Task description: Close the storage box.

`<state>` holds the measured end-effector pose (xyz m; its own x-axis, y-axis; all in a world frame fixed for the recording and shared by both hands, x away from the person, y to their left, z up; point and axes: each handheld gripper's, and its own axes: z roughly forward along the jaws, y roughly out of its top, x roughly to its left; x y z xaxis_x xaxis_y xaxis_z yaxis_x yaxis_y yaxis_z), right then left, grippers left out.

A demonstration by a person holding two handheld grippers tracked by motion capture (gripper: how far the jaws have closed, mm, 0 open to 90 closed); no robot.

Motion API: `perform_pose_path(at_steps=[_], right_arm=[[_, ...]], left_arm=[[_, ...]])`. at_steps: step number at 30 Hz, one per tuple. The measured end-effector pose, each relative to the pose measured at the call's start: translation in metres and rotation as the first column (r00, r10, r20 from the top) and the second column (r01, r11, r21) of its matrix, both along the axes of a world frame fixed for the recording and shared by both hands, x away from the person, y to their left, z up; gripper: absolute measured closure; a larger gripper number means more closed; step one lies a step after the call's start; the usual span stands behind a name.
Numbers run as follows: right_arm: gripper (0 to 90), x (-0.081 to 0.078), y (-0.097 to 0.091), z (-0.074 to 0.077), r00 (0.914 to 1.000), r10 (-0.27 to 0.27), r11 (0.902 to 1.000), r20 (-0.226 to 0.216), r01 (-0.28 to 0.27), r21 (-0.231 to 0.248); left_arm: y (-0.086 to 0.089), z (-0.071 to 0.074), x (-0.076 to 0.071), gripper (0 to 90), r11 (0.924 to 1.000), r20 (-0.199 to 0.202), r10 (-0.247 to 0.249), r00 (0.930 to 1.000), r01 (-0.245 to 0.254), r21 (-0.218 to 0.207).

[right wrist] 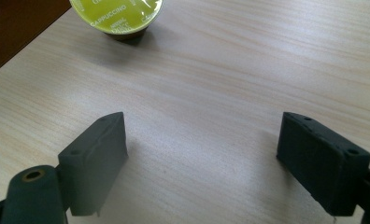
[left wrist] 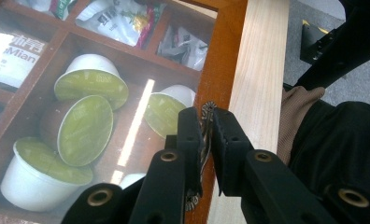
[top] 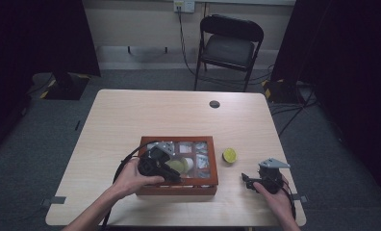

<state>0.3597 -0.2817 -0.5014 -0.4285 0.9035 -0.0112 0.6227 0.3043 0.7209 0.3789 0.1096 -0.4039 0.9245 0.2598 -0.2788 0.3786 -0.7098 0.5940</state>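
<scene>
left tongs clamp the box lid's metal knob; right tongs gape.

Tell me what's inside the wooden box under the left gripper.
The wooden box holds green-lidded capsules in one compartment, packets in others. The left gripper hides part of it; its shut jaws pinch a small latch.

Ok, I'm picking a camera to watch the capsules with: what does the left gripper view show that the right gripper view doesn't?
Left gripper view: the left claw shut on a small metal clasp at the rim of the wooden box, with green-lidded capsules inside. Right gripper view: the open right claw facing a single capsule standing on the table. Shared: the pale wooden table.
</scene>
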Motion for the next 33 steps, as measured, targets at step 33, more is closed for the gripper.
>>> perform_pose_path(at_steps=[33], right_arm=[[15.3,0.000,0.000,0.000,1.0000,0.001,1.0000,0.000,-0.001,0.002]], left_arm=[[-0.008,-0.019,-0.003,82.1,0.9989,0.011,-0.026,0.9996,0.026,0.039]])
